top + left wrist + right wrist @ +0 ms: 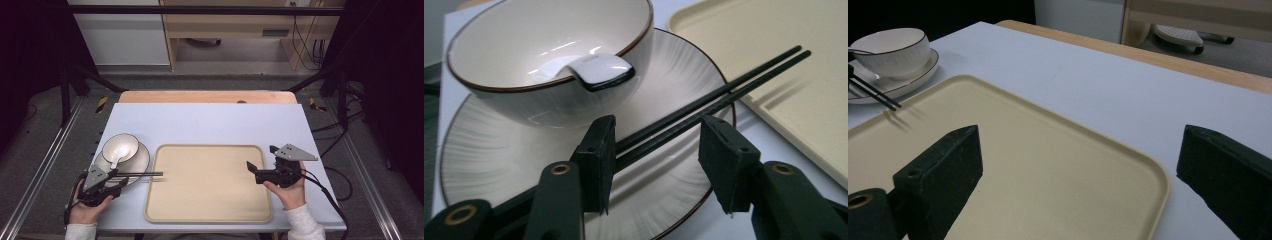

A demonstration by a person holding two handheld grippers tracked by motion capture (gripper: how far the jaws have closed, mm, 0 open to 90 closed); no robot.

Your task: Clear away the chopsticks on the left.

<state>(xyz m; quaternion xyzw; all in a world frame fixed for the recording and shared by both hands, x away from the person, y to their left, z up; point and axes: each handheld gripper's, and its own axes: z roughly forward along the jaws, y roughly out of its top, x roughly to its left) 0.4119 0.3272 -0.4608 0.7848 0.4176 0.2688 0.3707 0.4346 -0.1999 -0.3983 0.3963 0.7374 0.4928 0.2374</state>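
- Chopsticks point(145, 174), black and paired, are taken as the thing in hand; they lie across the near rim of the plate point(141, 161), with the tips reaching out toward 3 o'clock over the left edge of the tray point(152, 200).
- Left gripper point(119, 176) is set astride the chopsticks near their butt end. In the left gripper view one pad lies against the pair while a gap is seen at the other pad, so the tool is judged released, not yet clamped.
- Right gripper point(260, 159) is held with its jaws spread wide and nothing between them, above the tray's right edge at 3 o'clock.
- Bowl point(120, 146), with a white spoon point(116, 161) resting in it, stands on the plate at 9 o'clock of the tray, untouched.
- Tray surface is bare, so nothing is judged delivered yet.
- Progress is judged early: the approach to the chopsticks is done, but the grip, the lift and any placing are left. Whether the tray is the goal cannot be told.
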